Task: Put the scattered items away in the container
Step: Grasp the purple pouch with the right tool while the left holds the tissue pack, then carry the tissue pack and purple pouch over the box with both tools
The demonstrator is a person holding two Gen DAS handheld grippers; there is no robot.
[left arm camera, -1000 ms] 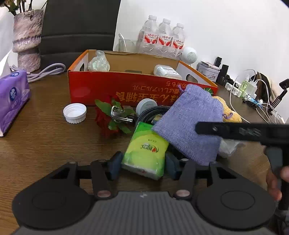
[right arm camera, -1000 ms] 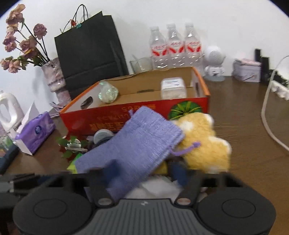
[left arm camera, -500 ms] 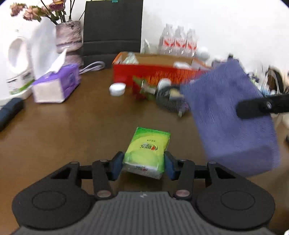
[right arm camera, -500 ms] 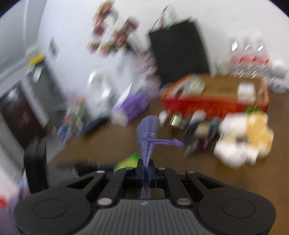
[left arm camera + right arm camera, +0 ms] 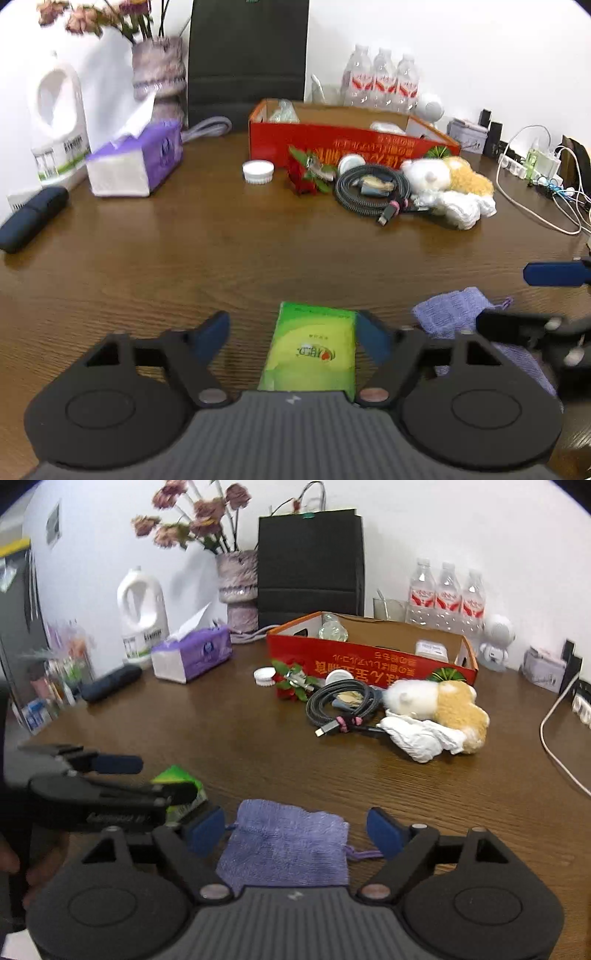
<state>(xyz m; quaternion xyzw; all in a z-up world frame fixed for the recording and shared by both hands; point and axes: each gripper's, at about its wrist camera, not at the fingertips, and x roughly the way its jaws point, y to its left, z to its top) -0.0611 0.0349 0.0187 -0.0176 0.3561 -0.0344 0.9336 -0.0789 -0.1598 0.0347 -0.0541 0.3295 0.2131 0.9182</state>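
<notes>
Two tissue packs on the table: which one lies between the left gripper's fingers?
The small green tissue pack, lying flat at the near edge. The purple tissue box stands far off, at the back left, with a white sheet sticking up.

Table point(image 5: 184, 251): wood grain, slight sheen. Pouch point(image 5: 284, 845): coarse woven cloth, matt. Tissue pack point(image 5: 314, 350): glossy plastic wrap. Box point(image 5: 369, 661) at 12 o'clock: printed cardboard.

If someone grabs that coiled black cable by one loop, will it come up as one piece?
Probably. The coiled cable looks bound by a pink tie near its plug, so the loops should hold together. It would likely sag rather than stay stiff, and its loose plug end may dangle.
</notes>
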